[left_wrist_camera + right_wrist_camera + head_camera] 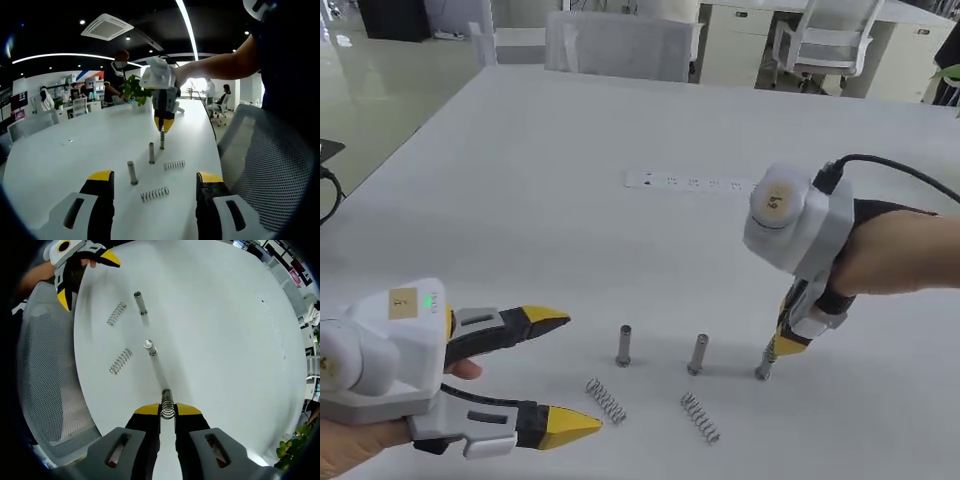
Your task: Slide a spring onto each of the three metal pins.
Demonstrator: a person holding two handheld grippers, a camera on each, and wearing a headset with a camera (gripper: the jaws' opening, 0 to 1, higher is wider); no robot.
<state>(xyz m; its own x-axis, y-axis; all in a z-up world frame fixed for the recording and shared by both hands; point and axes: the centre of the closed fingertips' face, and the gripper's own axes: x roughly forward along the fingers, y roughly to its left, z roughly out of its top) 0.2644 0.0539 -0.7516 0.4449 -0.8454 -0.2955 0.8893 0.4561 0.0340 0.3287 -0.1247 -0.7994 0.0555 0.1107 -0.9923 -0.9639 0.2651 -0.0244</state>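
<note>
Left claw (582,372) spread, right claw (780,350) pinched

Both grippers have a white plastic housing, grey slotted parts behind the fingers, and black jaws that end in yellow pointed tips. The left gripper (580,372) carries on top a small beige label (403,303) and a green light (428,300). The right gripper (777,348) has a round yellowish sticker (775,203) with a dark mark, and a black cable (890,165) leaves its housing. The person wears a dark top (285,55).

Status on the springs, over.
Right gripper shut on spring at end pin. Left gripper open. Two springs loose, two pins bare. Nothing in the way.
</note>
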